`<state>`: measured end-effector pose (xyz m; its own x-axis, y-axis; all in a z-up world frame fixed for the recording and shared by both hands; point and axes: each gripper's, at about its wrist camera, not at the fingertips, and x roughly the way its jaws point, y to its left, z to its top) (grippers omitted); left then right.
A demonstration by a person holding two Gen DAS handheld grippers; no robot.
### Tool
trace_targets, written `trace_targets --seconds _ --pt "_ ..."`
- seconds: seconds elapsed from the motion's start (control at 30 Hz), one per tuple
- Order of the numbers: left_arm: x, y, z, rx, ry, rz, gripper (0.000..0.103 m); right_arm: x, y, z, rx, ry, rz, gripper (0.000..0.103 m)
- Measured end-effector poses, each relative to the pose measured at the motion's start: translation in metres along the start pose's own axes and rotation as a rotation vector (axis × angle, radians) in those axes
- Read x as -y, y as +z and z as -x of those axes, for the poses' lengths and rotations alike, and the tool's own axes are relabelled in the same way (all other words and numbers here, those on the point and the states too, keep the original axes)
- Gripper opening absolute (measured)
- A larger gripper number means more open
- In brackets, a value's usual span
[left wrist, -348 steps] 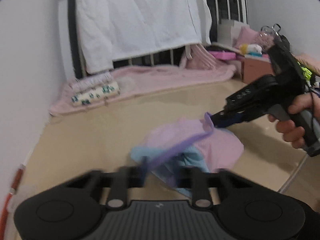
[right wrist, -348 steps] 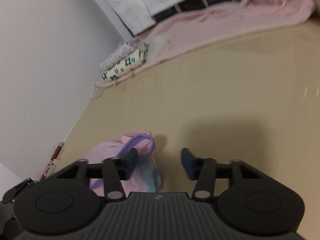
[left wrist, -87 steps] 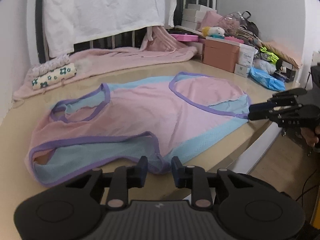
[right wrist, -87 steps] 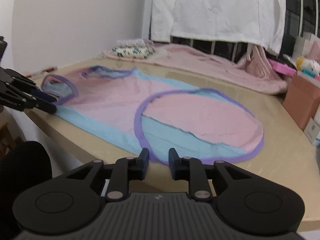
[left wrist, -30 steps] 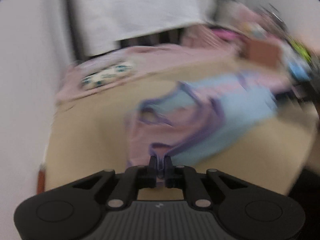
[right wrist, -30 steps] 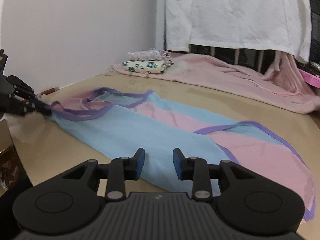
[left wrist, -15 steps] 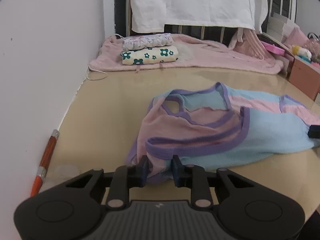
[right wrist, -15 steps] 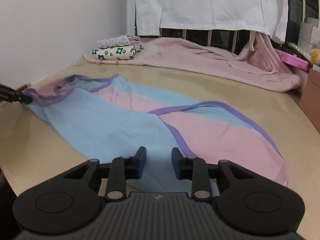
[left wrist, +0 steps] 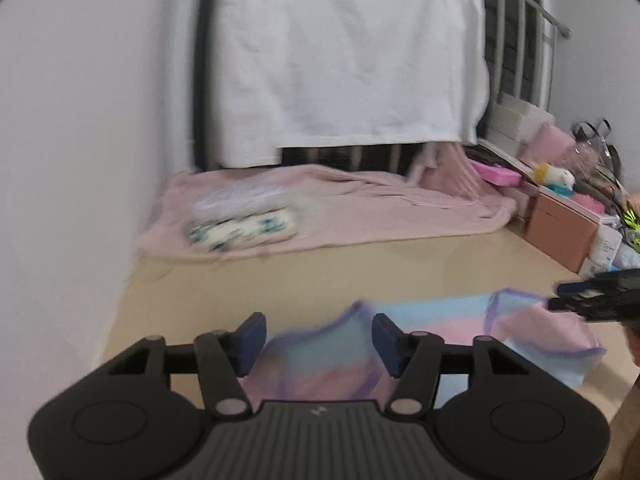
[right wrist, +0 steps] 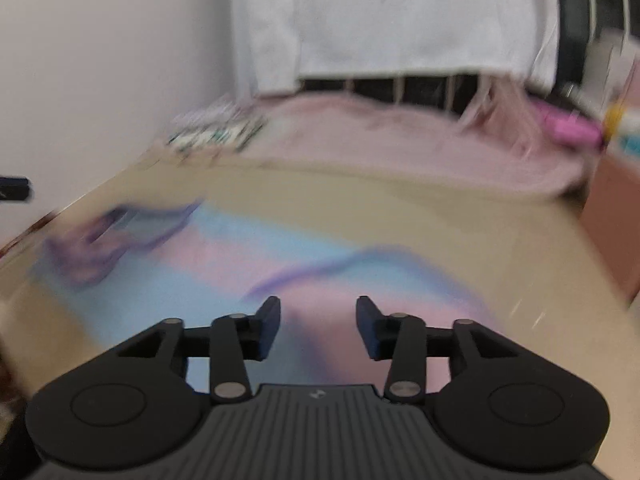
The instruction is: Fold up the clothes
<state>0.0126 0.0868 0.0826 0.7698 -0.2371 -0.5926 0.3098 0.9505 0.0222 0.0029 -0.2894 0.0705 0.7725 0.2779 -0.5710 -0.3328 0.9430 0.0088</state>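
On the beige table (left wrist: 360, 276), the pink-and-blue garment (right wrist: 224, 264) is lying as a long band, doubled lengthwise so that a blue panel is facing up along the near edge; motion blur is hiding its finer creases. I am holding the left gripper (left wrist: 316, 336) above the garment's strap end, its 2 fingers spread wide and gripping nothing, with purple-trimmed cloth showing in the gap beneath them. I am holding the right gripper (right wrist: 318, 328) over the opposite end, its fingers likewise parted and empty; in the left view it is appearing at the right edge, just above the pink hem. With 1 gripper over each end, I am judging that the 2 are placed to take the band's ends for a crosswise fold, though the frames are not settling this. At the table's far side, 2 folded items (left wrist: 240, 220) are resting stacked on a pink blanket (left wrist: 400, 204), well apart from the garment, presumably kept clear of the working area.
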Motion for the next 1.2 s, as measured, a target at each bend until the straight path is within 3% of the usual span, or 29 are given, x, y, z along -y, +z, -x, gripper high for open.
trace_targets --seconds 0.17,0.3,0.33,0.37,0.4,0.43,0.47,0.57,0.7,0.93,1.07,1.2 --pt "0.032 0.057 -0.089 -0.080 -0.047 -0.084 0.061 0.043 0.041 -0.086 -0.113 -0.009 -0.087 0.047" --pt "0.025 0.051 -0.135 -0.142 -0.069 -0.058 0.060 0.058 0.036 -0.127 -0.226 0.000 -0.137 0.046" --pt "0.022 0.049 -0.145 -0.156 -0.078 -0.047 0.052 0.058 0.034 -0.129 -0.230 0.002 -0.132 0.044" --pt "0.019 0.047 -0.155 -0.169 -0.087 -0.037 0.031 0.057 0.030 -0.127 -0.222 0.005 -0.120 0.039" --pt "0.015 0.044 -0.163 -0.188 -0.107 -0.027 0.021 0.055 0.027 -0.126 -0.214 0.008 -0.108 0.033" --pt "0.013 0.042 -0.164 -0.192 -0.124 -0.034 0.015 0.054 0.024 -0.124 -0.210 0.008 -0.096 0.017" --pt "0.015 0.040 -0.162 -0.175 -0.122 -0.063 0.009 0.052 0.023 -0.123 -0.211 0.017 -0.086 0.008" --pt "0.019 0.036 -0.151 -0.131 -0.121 -0.120 0.005 0.044 0.022 -0.120 -0.214 0.064 -0.037 0.005" --pt "0.024 0.042 -0.125 -0.087 -0.124 -0.114 0.004 0.036 0.031 -0.103 -0.142 0.041 0.007 0.004" --pt "0.045 0.000 -0.032 0.071 -0.049 -0.161 0.004 0.016 0.019 -0.016 0.028 0.024 0.087 0.004" --pt "0.063 -0.058 -0.001 0.020 -0.036 -0.156 0.009 -0.008 -0.030 0.013 -0.049 0.015 0.179 0.004" --pt "0.056 -0.070 0.023 0.042 -0.039 -0.071 0.012 -0.013 -0.061 0.028 -0.104 -0.030 0.169 0.013"
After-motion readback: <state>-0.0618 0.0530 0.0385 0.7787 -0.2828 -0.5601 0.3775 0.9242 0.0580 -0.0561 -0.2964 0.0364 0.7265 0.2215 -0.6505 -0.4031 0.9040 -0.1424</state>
